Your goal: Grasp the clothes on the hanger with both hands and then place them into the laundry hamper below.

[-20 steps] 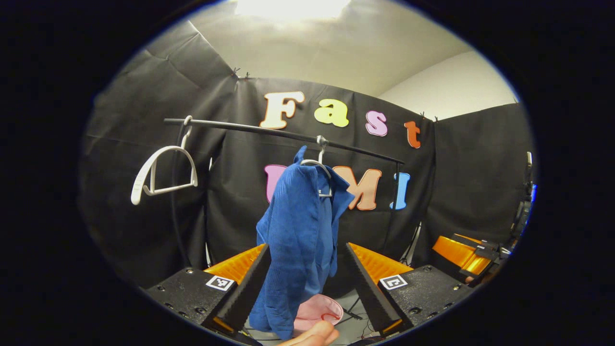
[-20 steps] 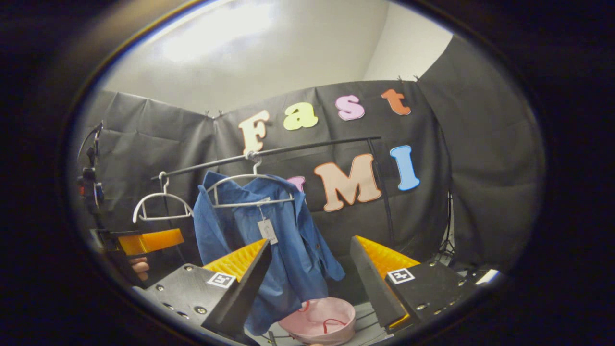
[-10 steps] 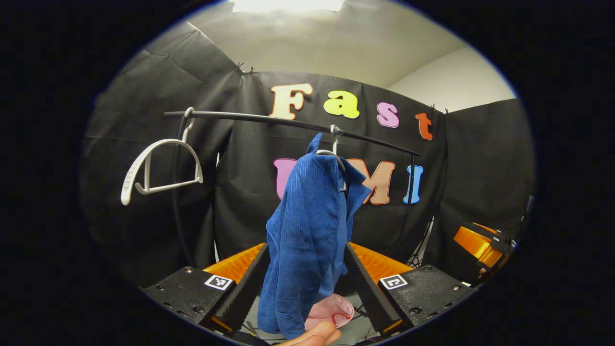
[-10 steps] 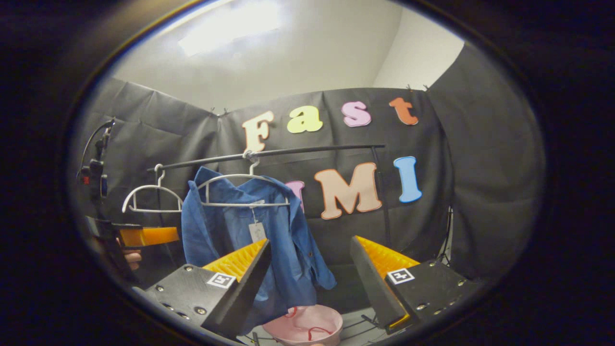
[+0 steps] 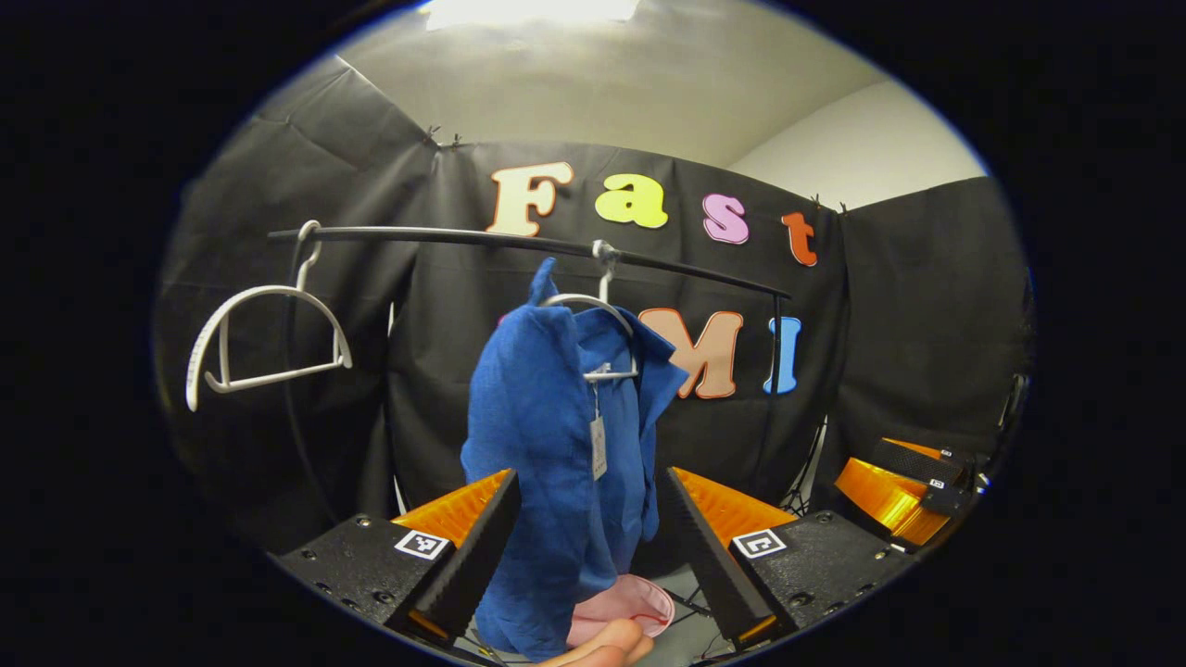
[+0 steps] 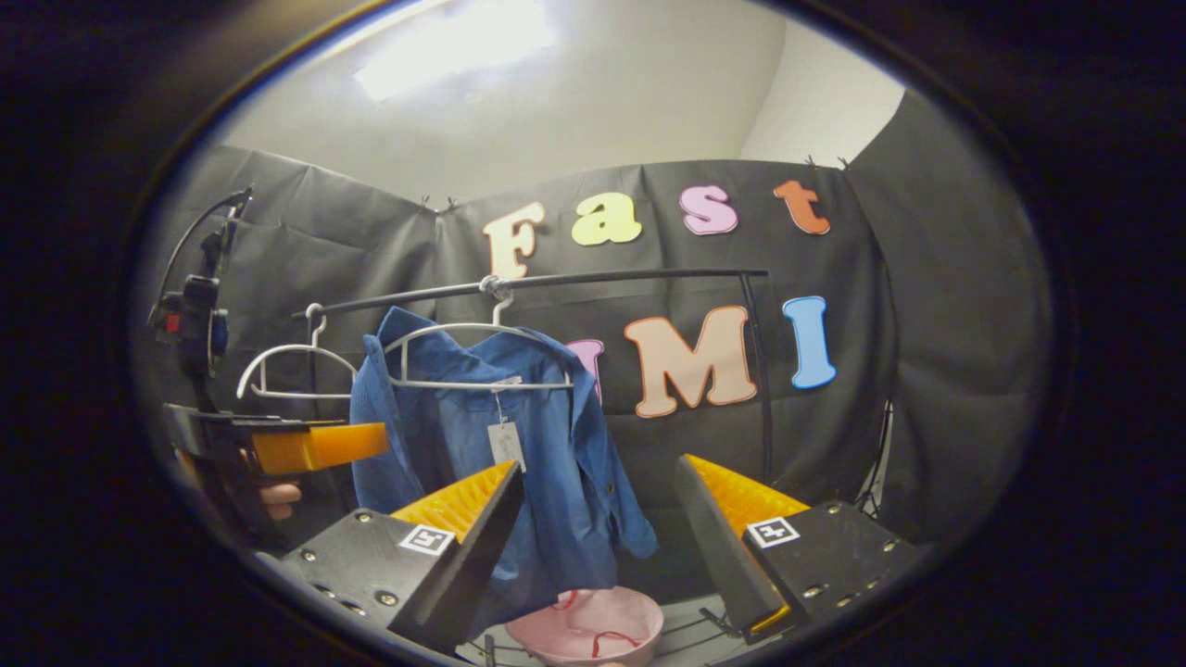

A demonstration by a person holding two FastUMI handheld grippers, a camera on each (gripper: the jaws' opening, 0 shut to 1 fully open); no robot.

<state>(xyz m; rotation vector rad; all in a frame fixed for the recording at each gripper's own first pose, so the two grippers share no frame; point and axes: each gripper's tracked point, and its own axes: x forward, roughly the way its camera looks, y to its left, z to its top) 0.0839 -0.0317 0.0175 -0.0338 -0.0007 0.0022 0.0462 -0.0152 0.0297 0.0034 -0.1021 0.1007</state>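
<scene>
1. The left hand-held gripper [image 5: 582,547] gapes wide, its jaws either side of the blue shirt [image 5: 556,463]; whether they touch it, I cannot tell.
2. The right hand-held gripper [image 6: 598,537] is spread open, grasping nothing.
3. The shirt hangs on a white hanger [image 6: 477,357] from the black rail [image 6: 593,278].
4. An empty hanger [image 5: 259,347] hangs beside it; the pink hamper [image 6: 593,630] sits below.

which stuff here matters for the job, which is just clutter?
Job:
blue shirt
its hanger
pink hamper
left tool, open
right tool, open

Clutter:
empty hanger
rail
</scene>
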